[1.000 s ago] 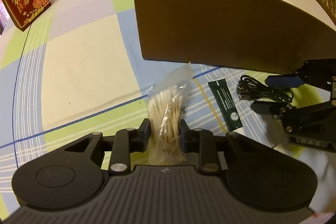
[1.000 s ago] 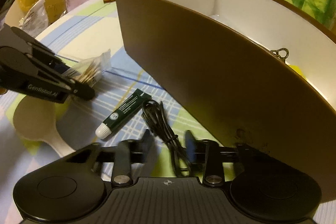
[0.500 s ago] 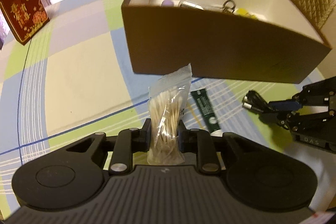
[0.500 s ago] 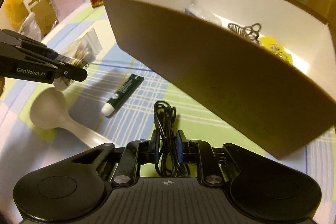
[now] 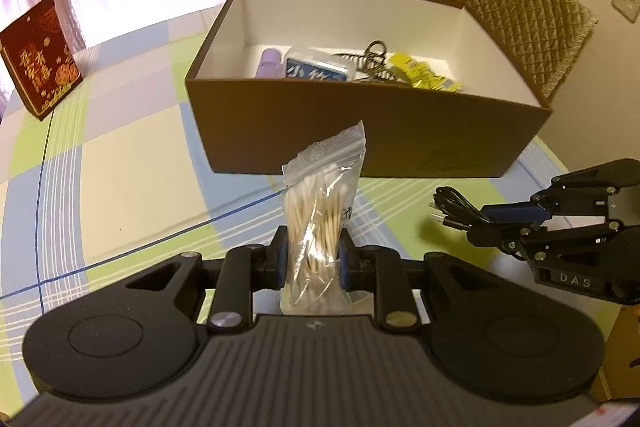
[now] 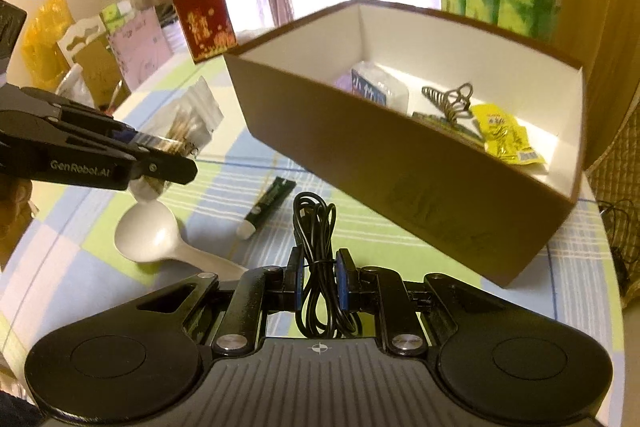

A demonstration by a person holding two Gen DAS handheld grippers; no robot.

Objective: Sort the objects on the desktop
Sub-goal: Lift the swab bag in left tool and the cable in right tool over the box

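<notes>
Clear plastic bag of cotton swabs (image 5: 316, 223) is clamped in the left claw (image 5: 312, 259); the right claw (image 6: 318, 283) grips a coiled black cable (image 6: 316, 259). Both are held above the bench (image 5: 132, 163), before the brown box (image 5: 360, 131). Only the right view shows a white spoon (image 6: 160, 239) and green tube (image 6: 266, 207).

Matte black left tool (image 5: 312, 259) and right tool (image 6: 319, 283): ribbed housing, two round discs, silver pivot screws, blue finger pads (image 6: 343, 281). White lettering "GenRobot.AI" and "DAS" on the side plates.
</notes>
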